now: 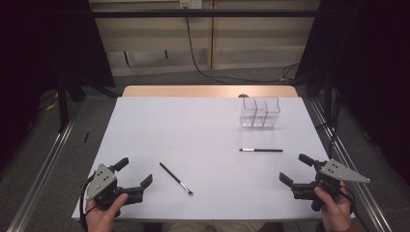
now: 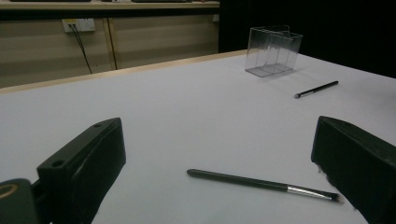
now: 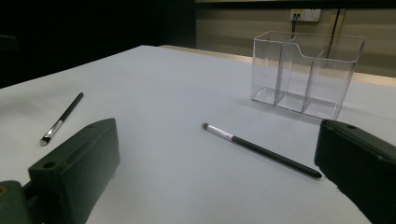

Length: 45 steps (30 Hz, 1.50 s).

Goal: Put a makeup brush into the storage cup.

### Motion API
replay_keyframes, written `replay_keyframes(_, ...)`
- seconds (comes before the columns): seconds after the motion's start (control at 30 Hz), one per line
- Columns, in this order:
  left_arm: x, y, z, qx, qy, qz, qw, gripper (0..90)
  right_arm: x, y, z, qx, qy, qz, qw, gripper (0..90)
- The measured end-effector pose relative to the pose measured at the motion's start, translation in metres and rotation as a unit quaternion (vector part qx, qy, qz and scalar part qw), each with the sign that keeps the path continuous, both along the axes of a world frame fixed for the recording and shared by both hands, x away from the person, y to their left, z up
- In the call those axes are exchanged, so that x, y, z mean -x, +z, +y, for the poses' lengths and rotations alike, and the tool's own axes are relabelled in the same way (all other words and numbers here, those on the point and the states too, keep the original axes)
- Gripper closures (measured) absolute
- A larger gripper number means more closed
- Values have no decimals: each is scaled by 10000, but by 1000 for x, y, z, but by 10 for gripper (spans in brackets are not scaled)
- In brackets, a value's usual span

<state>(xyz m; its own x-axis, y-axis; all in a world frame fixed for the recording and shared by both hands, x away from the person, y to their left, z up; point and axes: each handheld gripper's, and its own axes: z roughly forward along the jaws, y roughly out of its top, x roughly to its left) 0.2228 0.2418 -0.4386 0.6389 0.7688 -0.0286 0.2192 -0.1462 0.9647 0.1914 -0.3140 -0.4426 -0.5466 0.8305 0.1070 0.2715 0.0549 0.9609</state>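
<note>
Clear glossy plastic organizer (image 1: 260,112), matt white table (image 1: 203,130) — brushes' shiny metal ferrules (image 2: 303,190)

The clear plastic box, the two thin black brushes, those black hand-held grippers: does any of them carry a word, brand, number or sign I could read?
None can be read.
Clear plastic three-compartment organiser: bare, no label.
Black-handled brush near the left gripper: no print visible.
Black-handled brush near the organiser: no print visible.
Left gripper and right gripper: grey plates and black jaws unmarked.
White wall socket: any marking too small to read.
</note>
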Motion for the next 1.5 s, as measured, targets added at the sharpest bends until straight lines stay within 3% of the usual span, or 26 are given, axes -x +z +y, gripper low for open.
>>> replay_keyframes(0.23, -2, 3, -1, -19, -113, -32, 9999, 29, -1, 0, 1, -16, 18, 22, 10000, 0)
replay_keyframes(0.37, -7, 8, -4, 82, -148, 53, 9998, 24, -2, 0, 1, 26, -38, 13, 10000, 0)
replay_keyframes(0.67, -17, 20, -11, -165, -272, -107, 9994, 23, -3, -1, 2, 0, -14, 31, 10000, 0)
replay_keyframes(0.73, -21, 22, -17, -267, -318, -26, 9991, 24, -3, 0, 2, -12, -16, 29, 10000, 0)
replay_keyframes(1.03, -35, 26, -32, -308, -619, 10, 9976, 24, -3, 0, 2, -22, -21, 26, 10000, 0)
replay_keyframes(1.5, -58, 31, -39, -342, -720, 105, 9968, 24, -4, -1, 3, 18, 14, 38, 10000, 0)
